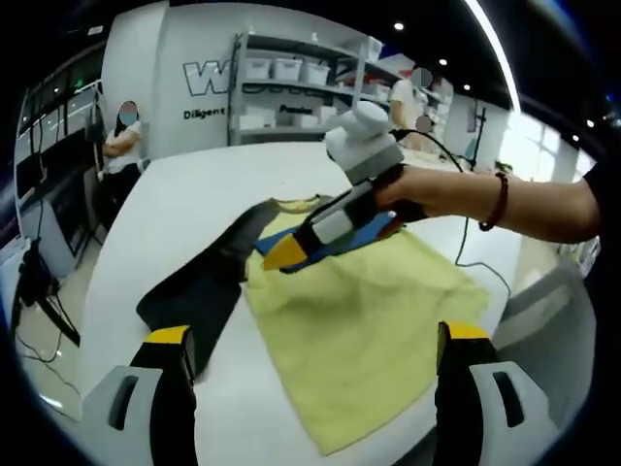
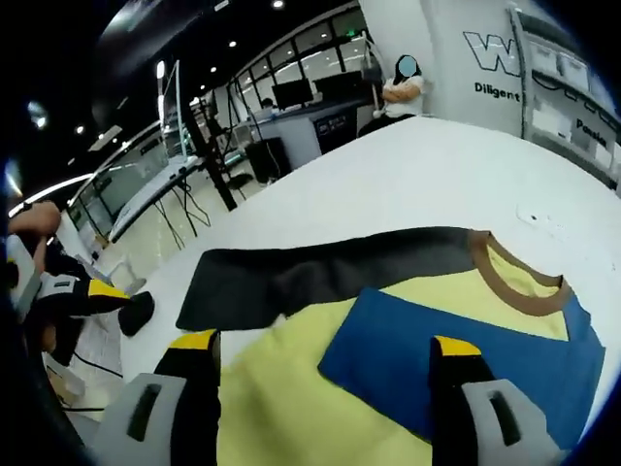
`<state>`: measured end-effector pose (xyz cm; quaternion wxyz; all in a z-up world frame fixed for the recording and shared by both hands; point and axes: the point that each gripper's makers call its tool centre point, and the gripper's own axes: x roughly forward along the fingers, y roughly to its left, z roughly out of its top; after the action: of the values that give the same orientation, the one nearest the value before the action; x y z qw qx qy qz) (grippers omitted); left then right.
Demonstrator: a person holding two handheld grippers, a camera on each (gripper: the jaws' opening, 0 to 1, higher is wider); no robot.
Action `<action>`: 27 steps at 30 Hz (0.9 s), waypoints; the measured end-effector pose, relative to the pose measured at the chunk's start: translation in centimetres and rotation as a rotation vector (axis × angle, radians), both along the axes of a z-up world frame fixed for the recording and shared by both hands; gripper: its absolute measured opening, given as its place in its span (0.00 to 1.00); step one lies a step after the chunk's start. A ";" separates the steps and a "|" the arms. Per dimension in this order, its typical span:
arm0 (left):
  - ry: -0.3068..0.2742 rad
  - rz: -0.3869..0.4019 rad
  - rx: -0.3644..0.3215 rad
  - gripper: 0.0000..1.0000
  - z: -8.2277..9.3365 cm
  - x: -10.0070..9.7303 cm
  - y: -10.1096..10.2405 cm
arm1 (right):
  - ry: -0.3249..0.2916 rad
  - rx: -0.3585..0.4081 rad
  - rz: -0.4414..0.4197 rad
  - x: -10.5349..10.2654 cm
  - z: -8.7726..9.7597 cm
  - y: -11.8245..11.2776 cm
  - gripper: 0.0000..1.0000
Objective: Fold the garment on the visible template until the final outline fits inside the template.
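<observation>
A yellow garment [image 1: 359,320] lies spread on the white table [image 1: 194,204], with a brown collar [image 2: 519,282], a blue panel [image 2: 466,354] and a dark grey part [image 2: 310,277] stretching away from the collar. My left gripper [image 1: 315,333] is open above the near edge of the yellow cloth, nothing between its jaws. A hand holds my right gripper [image 1: 286,254] low over the blue panel near the collar. Its jaws stand wide open in the right gripper view [image 2: 325,343], the cloth below them. The left gripper [image 2: 97,291] sits past the table's edge there.
A black cable [image 1: 466,243] trails over the table beside the garment. Shelves with white bins [image 1: 291,87] stand behind the table. One person sits at a desk [image 1: 121,136] and another stands by the shelves [image 1: 408,97]. Desks with monitors [image 2: 301,97] line the room.
</observation>
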<state>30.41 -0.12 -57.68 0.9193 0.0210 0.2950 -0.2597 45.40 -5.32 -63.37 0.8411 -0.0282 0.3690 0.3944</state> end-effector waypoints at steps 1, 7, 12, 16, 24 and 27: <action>-0.001 0.002 -0.003 0.99 0.0 0.0 0.0 | 0.002 0.004 -0.004 0.0 0.1 -0.2 0.97; 0.004 0.004 -0.004 0.99 0.0 -0.1 -0.2 | -0.008 0.000 -0.026 0.1 1.2 -2.4 0.99; 0.001 0.010 -0.008 0.99 0.1 0.0 -0.4 | -0.025 -0.018 -0.058 0.2 1.8 -5.0 0.99; -0.002 0.013 -0.007 0.99 0.2 0.0 -0.4 | -0.033 -0.031 -0.097 0.5 2.2 -7.4 0.99; -0.002 0.029 -0.009 0.99 0.2 -0.1 0.0 | -0.042 -0.057 -0.170 1.1 2.4 -12.2 0.98; 0.000 0.032 -0.009 0.99 0.2 -0.1 0.1 | -0.033 -0.076 -0.197 1.0 1.8 -14.1 0.97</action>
<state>30.29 -0.04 -57.49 0.9235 0.0119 0.2941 -0.2461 46.39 -19.37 -61.55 0.8800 -0.0303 0.3709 0.2951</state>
